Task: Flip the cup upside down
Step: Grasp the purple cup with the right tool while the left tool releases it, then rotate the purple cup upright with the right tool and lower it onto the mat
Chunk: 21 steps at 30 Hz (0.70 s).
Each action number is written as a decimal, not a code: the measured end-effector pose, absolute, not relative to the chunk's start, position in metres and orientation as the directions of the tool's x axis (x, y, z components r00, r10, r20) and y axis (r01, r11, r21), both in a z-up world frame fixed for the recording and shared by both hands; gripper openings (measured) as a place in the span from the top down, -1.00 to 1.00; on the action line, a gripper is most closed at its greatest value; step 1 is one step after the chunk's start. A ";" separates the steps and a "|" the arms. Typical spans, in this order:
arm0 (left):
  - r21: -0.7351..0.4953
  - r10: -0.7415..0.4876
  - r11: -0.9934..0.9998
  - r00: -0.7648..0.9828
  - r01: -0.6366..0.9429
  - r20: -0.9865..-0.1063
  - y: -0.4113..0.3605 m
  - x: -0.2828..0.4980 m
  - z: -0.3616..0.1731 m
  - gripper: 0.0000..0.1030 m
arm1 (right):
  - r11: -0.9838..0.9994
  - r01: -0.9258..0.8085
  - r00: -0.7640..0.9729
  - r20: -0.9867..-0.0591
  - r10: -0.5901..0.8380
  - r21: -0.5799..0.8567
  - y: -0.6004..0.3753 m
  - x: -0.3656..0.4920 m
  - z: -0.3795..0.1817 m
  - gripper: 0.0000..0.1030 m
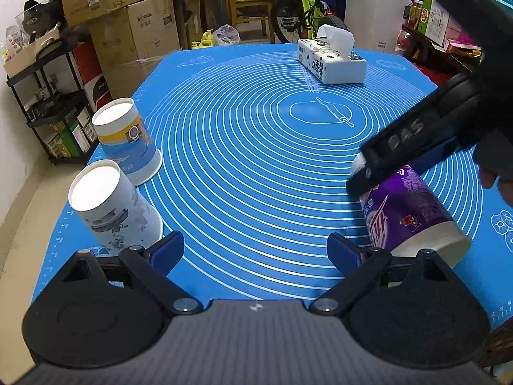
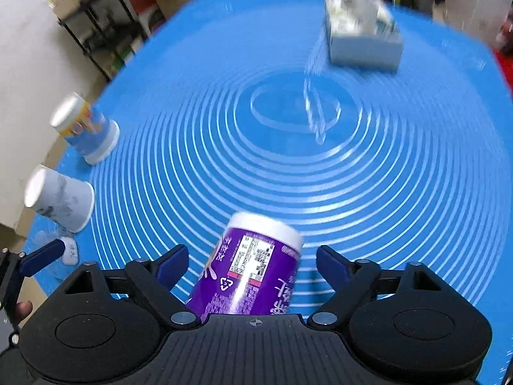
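Observation:
A purple paper cup [image 2: 250,269] stands upside down on the blue mat [image 2: 384,192], white base up, between the spread fingers of my right gripper [image 2: 253,266], which is open and not touching it. In the left wrist view the same cup [image 1: 407,211] sits at the right with the right gripper's fingers [image 1: 378,163] over its top. My left gripper [image 1: 256,250] is open and empty low over the mat's near edge. Two other cups stand upside down at the left: a yellow and blue one [image 1: 128,141] and a white and grey one [image 1: 112,208].
A white tissue box [image 1: 330,61] lies at the far right of the mat [image 1: 256,160]. Black shelving and cardboard boxes [image 1: 121,16] stand to the left beyond the table, and a bicycle [image 1: 304,6] stands behind. The two left cups also show in the right wrist view [image 2: 86,128].

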<state>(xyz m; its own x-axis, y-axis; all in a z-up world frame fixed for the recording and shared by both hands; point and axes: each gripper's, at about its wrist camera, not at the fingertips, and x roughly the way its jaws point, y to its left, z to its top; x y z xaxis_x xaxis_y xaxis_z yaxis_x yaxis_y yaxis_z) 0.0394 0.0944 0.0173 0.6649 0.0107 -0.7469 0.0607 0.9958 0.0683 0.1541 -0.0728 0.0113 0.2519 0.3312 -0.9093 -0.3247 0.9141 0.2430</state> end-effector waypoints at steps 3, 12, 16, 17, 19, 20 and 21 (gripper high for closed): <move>0.069 0.007 0.995 0.666 0.067 -0.746 0.094 0.041 0.016 -0.84 | 0.909 -0.320 0.184 -0.924 0.336 0.267 -0.070 0.157 -0.002 -0.41; 0.077 0.016 0.995 0.667 0.061 -0.745 0.088 0.051 0.012 -0.84 | 0.936 -0.343 0.561 -0.782 0.271 0.078 -0.091 0.119 0.035 -0.32; 0.079 0.021 0.995 0.672 0.057 -0.740 0.085 0.056 0.012 -0.84 | 0.956 -0.293 0.757 -0.618 0.211 -0.032 -0.107 0.097 0.045 -0.30; 0.079 0.020 0.995 0.672 0.057 -0.740 0.084 0.057 0.012 -0.84 | 0.958 -0.281 0.792 -0.578 0.197 -0.059 -0.111 0.092 0.046 -0.30; 0.080 0.021 0.995 0.672 0.057 -0.740 0.083 0.057 0.012 -0.84 | 0.961 -0.256 0.842 -0.512 0.169 -0.105 -0.116 0.081 0.041 -0.29; 0.081 0.021 0.995 0.672 0.057 -0.740 0.082 0.058 0.011 -0.84 | 0.962 -0.247 0.862 -0.480 0.163 -0.117 -0.118 0.076 0.037 -0.29; 0.082 0.023 0.995 0.672 0.057 -0.740 0.081 0.058 0.011 -0.84 | 0.962 -0.240 0.876 -0.456 0.159 -0.126 -0.117 0.072 0.031 -0.29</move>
<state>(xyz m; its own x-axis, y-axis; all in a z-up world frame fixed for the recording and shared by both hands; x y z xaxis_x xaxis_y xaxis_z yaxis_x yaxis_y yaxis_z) 0.0582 0.0812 0.0110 0.6718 0.0231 -0.7404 0.0565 0.9950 0.0824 0.0718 -0.1175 0.0314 0.8757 0.1588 -0.4560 -0.2403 0.9624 -0.1264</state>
